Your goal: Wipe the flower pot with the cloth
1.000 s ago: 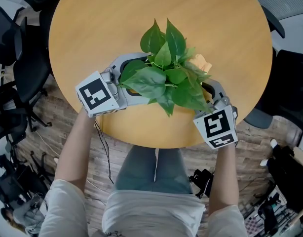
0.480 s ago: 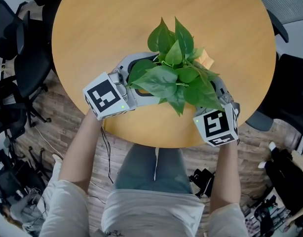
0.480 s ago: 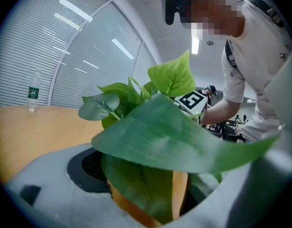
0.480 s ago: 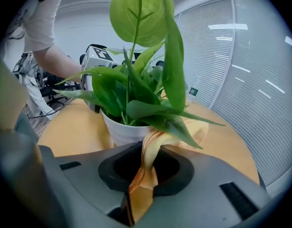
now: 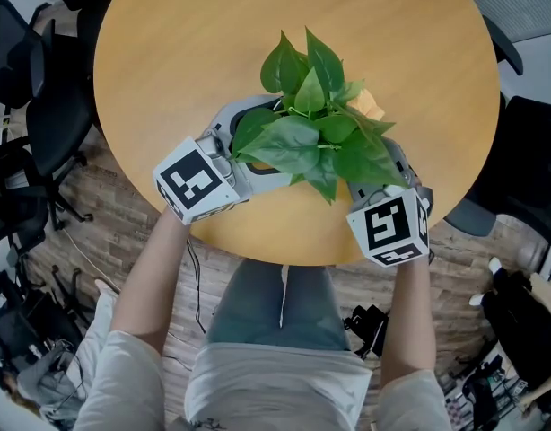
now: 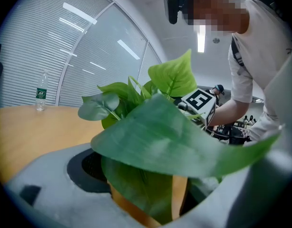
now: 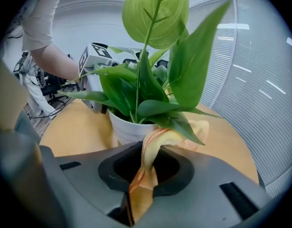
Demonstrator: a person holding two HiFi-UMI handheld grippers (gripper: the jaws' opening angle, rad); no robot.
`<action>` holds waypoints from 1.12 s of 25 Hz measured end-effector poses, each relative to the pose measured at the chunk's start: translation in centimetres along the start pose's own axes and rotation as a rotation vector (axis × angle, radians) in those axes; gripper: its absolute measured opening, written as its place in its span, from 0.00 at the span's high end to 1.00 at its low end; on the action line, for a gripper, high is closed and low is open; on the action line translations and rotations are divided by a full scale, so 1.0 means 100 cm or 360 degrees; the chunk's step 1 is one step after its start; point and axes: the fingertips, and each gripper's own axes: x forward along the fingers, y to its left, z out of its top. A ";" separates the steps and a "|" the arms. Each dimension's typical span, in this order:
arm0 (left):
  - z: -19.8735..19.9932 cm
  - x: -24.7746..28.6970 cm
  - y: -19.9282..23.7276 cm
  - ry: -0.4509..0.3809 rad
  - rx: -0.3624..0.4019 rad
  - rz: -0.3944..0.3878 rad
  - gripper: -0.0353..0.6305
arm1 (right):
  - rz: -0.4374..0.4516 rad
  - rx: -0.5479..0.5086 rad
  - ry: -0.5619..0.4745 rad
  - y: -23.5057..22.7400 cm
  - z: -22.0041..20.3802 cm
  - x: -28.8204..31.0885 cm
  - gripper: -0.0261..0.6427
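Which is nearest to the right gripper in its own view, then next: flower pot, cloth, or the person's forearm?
1. cloth: pinched in the right gripper, centre.
2. flower pot: just ahead, centre.
3. forearm: beyond the pot, upper left.

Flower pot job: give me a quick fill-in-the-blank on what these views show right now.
1. The right gripper is shut on the ___.
2. The flower pot is ___ in colour.
3. In the left gripper view, a clear ___ stands far off on the table.
Missing words: cloth; white; bottle.
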 end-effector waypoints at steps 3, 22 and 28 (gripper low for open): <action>-0.001 0.002 -0.001 -0.0008 -0.0005 0.0066 0.26 | 0.0004 0.0003 0.0000 0.002 -0.003 -0.002 0.88; 0.000 0.011 -0.005 -0.0063 -0.0089 0.0422 0.26 | 0.0020 -0.0001 -0.0009 0.014 -0.011 -0.013 0.88; 0.001 0.014 -0.004 -0.0082 -0.0123 0.0541 0.26 | 0.0042 0.0010 -0.0026 0.018 -0.012 -0.015 0.88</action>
